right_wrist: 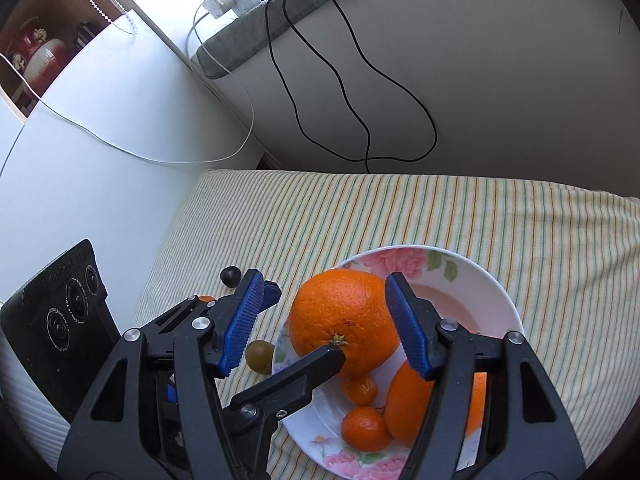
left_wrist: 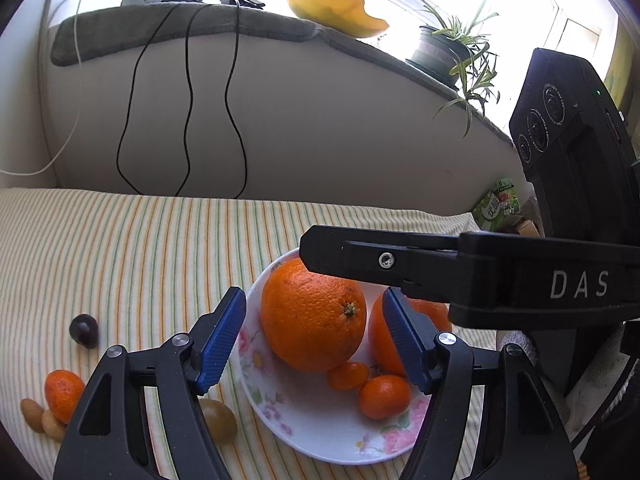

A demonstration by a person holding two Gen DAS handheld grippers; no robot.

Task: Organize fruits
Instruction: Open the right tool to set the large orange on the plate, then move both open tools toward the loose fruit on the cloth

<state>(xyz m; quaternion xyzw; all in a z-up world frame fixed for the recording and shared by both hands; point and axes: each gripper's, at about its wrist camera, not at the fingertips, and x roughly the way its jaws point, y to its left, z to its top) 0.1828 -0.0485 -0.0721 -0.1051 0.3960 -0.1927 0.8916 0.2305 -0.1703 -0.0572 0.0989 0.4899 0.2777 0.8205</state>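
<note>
Both your grippers, left [left_wrist: 314,344] and right [right_wrist: 322,322], were spread wide and empty over the big orange [left_wrist: 314,316] on the plate [left_wrist: 320,440]; jaws could've collided, knocking the orange off.

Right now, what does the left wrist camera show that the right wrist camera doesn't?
Only the left wrist view shows the potted plant and yellow dish on the ledge, plus a mandarin and two small tan fruits lying on the striped cloth. Only the right wrist view shows the red jar on a shelf. Both show the floral plate holding two large oranges and two small mandarins, the dark grape, the olive-green fruit, and both grippers, left gripper and right gripper, open.
</note>
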